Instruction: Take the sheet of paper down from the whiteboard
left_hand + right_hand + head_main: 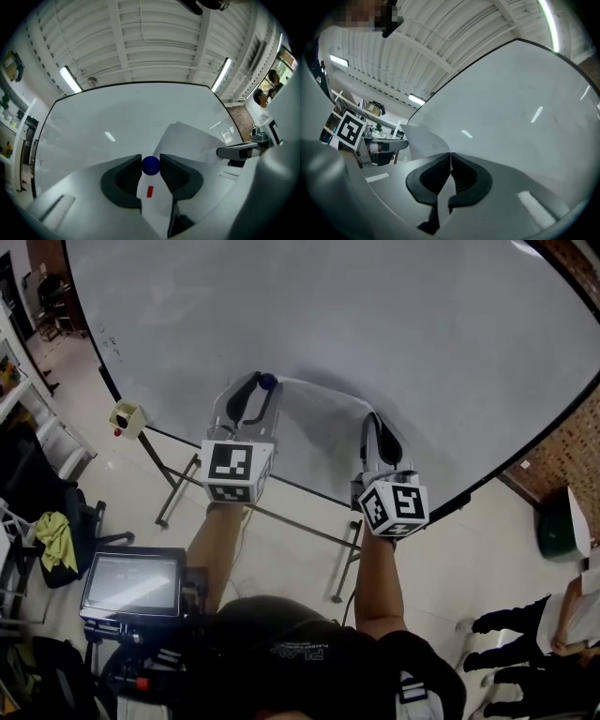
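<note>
two grippers share the sheet of paper (319, 418) here. the left gripper (255, 390) has its jaws partway apart, pinched on a small blue magnet (268, 382), with the sheet's edge running down the gap under the ball. the right gripper (375, 427) is squeezed fully closed on the sheet's opposite edge. the paper hangs bowed between them, in front of the lower part of the whiteboard (375, 315); i can't tell whether it touches the board anywhere.

to do this well, i'd bring both hands away together and hold their spacing: closer and the sheet buckles, wider and it may tear at a pinch. the magnet is a hard, glossy ball, so it looks likely to squirt out of the black ribbed pads — steady pressure matters. the paper is thin, matte and limp, and curls where unsupported. the board is smooth and shiny, mirroring the ceiling lights.
</note>
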{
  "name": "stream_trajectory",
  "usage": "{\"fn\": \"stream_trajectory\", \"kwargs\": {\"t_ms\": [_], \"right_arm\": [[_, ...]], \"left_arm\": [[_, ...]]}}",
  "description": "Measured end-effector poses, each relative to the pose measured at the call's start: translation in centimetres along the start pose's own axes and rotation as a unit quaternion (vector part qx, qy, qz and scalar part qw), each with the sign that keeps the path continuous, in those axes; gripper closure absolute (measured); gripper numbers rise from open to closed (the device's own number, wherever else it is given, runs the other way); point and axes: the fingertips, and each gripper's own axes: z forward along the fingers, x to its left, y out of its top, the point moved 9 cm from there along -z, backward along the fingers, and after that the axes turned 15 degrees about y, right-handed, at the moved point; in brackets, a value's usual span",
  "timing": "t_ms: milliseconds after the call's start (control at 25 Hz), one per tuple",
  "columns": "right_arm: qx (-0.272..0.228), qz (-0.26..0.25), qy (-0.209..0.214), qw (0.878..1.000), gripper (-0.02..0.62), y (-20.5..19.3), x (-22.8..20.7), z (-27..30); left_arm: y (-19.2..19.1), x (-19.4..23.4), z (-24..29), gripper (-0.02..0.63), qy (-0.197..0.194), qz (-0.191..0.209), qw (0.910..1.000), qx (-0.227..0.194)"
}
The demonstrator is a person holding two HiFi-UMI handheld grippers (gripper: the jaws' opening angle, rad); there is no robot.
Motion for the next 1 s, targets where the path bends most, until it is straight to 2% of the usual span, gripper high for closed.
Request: {"fn": "stream_trajectory", "kwargs": {"t_ms": [160, 440, 640, 760, 1000], "right_arm": [[0.021, 0.000, 0.009, 1.000, 0.583, -1.0, 0.7, -1.5], [0.043, 0.025, 0.016, 0.999, 0.583, -2.4, 0.7, -9.5], [0.081, 0.048, 0.038, 0.995, 0.582, -5.5, 1.8, -9.5], [0.097, 0.055, 0.044, 0.993, 0.581, -7.1, 2.7, -9.6], [0.099, 0.046, 0.068, 0.992, 0.581, -7.9, 4.3, -8.0]], "left_arm": [[-1.6, -0.2, -2.2, 0.483, 0.022, 0.004, 0.9992, 0.032], [-2.4, -3.5, -9.9, 0.483, 0.058, 0.019, 0.9963, 0.061], [-5.4, -1.9, -11.1, 0.483, 0.078, 0.026, 0.9905, 0.110], [-6.3, -1.7, -11.9, 0.483, 0.076, 0.031, 0.9899, 0.116], [-8.0, -1.1, -13.1, 0.483, 0.072, 0.003, 0.9886, 0.132]]}}
